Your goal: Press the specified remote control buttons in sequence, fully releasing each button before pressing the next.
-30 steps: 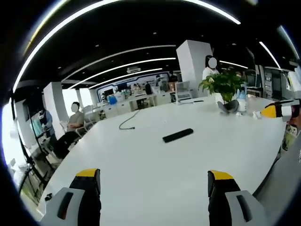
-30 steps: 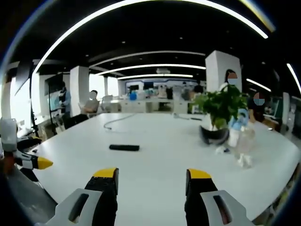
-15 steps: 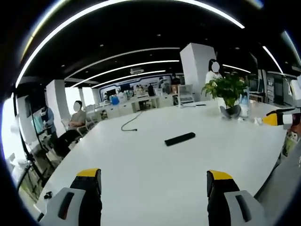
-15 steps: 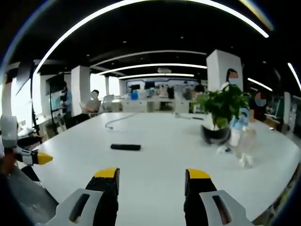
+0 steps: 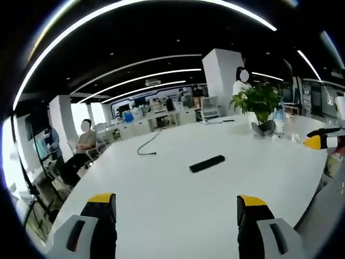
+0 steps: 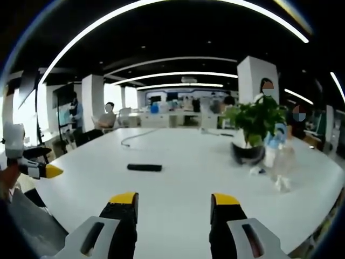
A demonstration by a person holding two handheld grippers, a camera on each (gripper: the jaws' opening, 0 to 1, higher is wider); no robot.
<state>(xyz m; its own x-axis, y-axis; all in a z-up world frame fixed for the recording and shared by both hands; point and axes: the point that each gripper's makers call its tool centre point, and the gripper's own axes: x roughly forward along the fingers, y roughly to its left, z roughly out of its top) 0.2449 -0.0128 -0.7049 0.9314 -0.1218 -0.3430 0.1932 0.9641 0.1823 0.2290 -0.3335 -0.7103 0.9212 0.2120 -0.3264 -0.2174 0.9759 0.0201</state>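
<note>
The black remote control (image 5: 207,163) lies flat on the white worktop (image 5: 161,189), well apart from both grippers and untouched, so by my reading the approach has not begun. The left gripper (image 5: 175,202) hangs over the worktop's near edge, jaws wide apart and empty; the right gripper (image 6: 172,197) does likewise, jaws apart, with the remote control (image 6: 144,167) ahead and to its left. A potted plant (image 6: 249,129) and a loose cable (image 5: 145,144) lie beyond the remote. Next, one gripper probably needs to close in and bring a jaw tip down onto the first button.
</note>
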